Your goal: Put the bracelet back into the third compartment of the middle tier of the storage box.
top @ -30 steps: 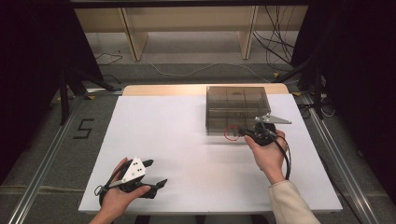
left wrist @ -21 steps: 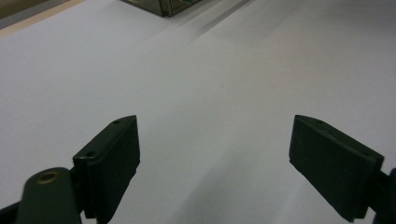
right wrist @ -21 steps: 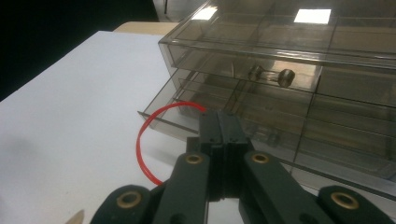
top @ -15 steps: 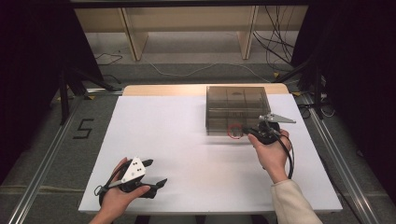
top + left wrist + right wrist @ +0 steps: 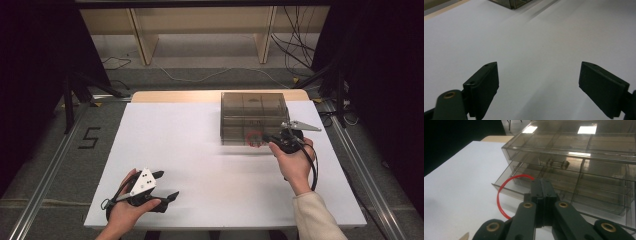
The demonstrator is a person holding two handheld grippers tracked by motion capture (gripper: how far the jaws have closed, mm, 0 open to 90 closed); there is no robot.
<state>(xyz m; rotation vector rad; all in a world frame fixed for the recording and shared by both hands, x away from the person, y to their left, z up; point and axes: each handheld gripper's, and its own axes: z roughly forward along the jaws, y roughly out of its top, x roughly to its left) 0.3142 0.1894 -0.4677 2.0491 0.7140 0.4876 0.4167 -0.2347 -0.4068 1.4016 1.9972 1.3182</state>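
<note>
A smoky clear drawer box [image 5: 252,112] stands at the table's back right. Its lower drawer [image 5: 524,187] is pulled out a little toward me. My right gripper [image 5: 272,137] hovers at the box's front, shut on a thin red ring [image 5: 255,138]. In the right gripper view the jaws of that gripper [image 5: 541,182] are pressed together, and the red ring [image 5: 499,197] loops out to their left over the open drawer's front edge. My left gripper [image 5: 169,184] rests near the table's front left, open and holding nothing. In its own view the left gripper [image 5: 539,72] shows bare white table between its jaws.
The white table [image 5: 190,150] has a wooden strip along its back edge. A corner of the box [image 5: 511,3] shows far off in the left gripper view. Metal rails run along both sides of the table, and cables lie on the floor behind it.
My right hand has shifted slightly right and closer to the box front, still holding the red ring. The left gripper has not moved.
</note>
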